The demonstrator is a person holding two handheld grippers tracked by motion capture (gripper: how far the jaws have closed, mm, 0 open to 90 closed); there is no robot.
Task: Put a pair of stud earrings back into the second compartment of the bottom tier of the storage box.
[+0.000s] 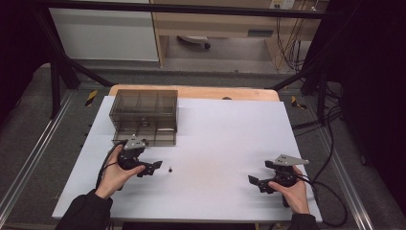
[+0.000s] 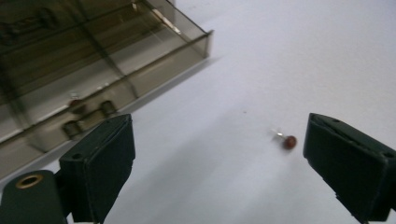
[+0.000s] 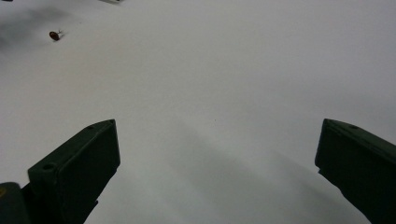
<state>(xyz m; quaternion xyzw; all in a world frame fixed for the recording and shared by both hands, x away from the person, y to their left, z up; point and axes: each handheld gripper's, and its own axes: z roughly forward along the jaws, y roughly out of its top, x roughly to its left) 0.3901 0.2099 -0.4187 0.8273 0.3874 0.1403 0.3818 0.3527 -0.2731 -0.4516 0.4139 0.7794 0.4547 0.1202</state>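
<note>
Red bead [image 2: 289,142] on wht tabletop [image 1: 225,143]

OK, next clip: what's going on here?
A person holds a gripper in each hand over a white table. The left gripper, jaws open, sits just short of a small red bead lying loose on the table, beside a smoky compartment box. The right gripper is also open, with nothing between its jaws. Nothing is gripped yet.
</note>
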